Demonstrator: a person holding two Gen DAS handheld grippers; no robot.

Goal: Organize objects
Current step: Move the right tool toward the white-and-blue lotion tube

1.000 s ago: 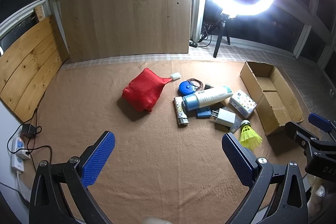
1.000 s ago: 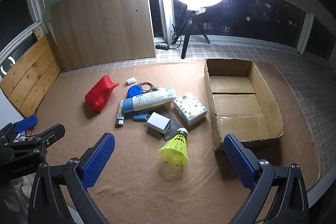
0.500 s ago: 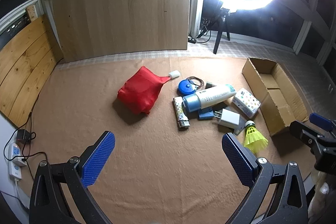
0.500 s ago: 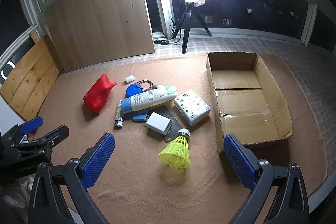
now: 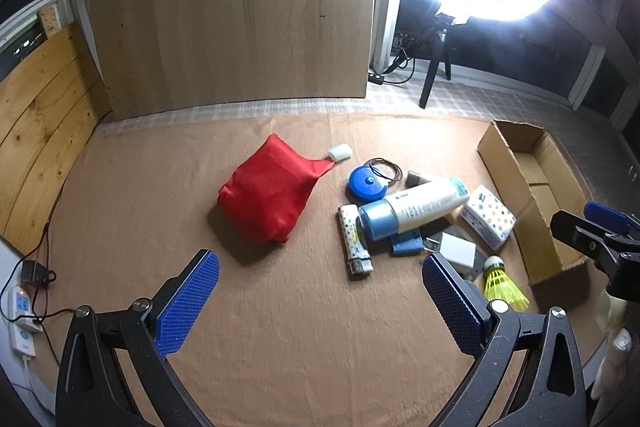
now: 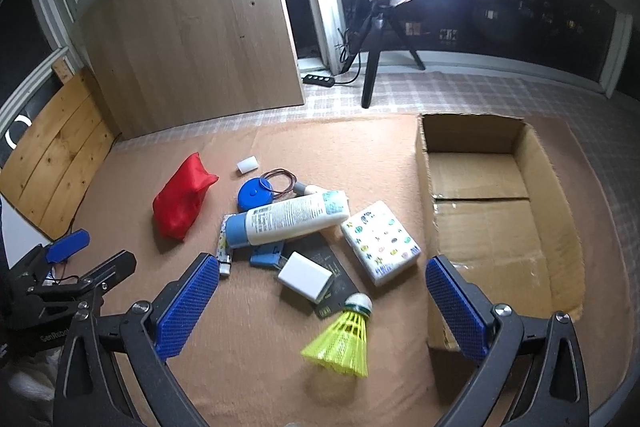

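Looks like the first pick hasn't happened yet: both the left gripper (image 5: 320,301) and the right gripper (image 6: 322,303) hover over the mat with fingers wide apart, holding nothing. The yellow shuttlecock (image 6: 340,337) lies alone at the near edge of the pile, right between the right gripper's fingers and just beside the empty cardboard box (image 6: 560,239), so I'd grab that first, pinching the cork end, not the flimsy skirt. The lotion bottle (image 6: 292,219) lies across smaller stuff, so lift it straight up. Hard to tell what the dark flat thing under the white charger (image 6: 306,275) is, and the box's near wall hides its closest floor.
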